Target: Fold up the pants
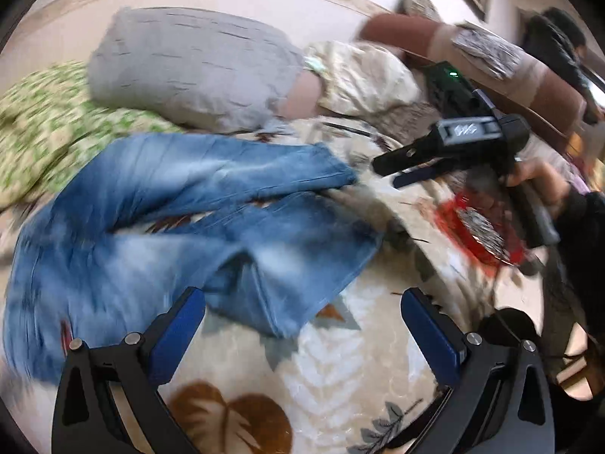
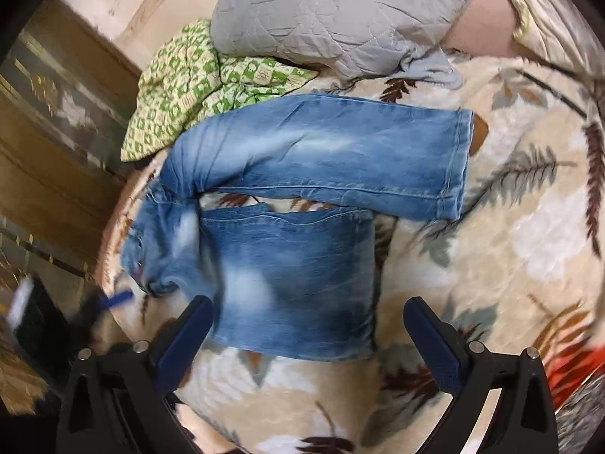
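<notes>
You are looking down on a pair of faded blue jeans (image 2: 302,196) lying on a leaf-patterned blanket (image 2: 510,227) that is covering the bed; the waist end is sitting near the blanket's left edge, by the floor, while one leg is stretching full length toward the blanket's middle and the other is lying doubled back on itself, nearer you. The left gripper (image 1: 302,325) and the right gripper (image 2: 308,335) are both standing wide, with nothing between the jaws, each hovering just off the near edge of the denim. You are judging a soft but fairly heavy cloth: it is likely draping rather than holding a crease, and the thick hems and seams are giving the firmest purchase, so the hem of the long leg (image 2: 459,162) is looking like the sensible place to pinch. A grey quilted pillow (image 2: 332,15) and a green-patterned cloth (image 2: 189,87) are lying beyond the jeans, toward the blanket's far edge. No brand, label or writing is readable; motion blur is hiding fine detail.
</notes>
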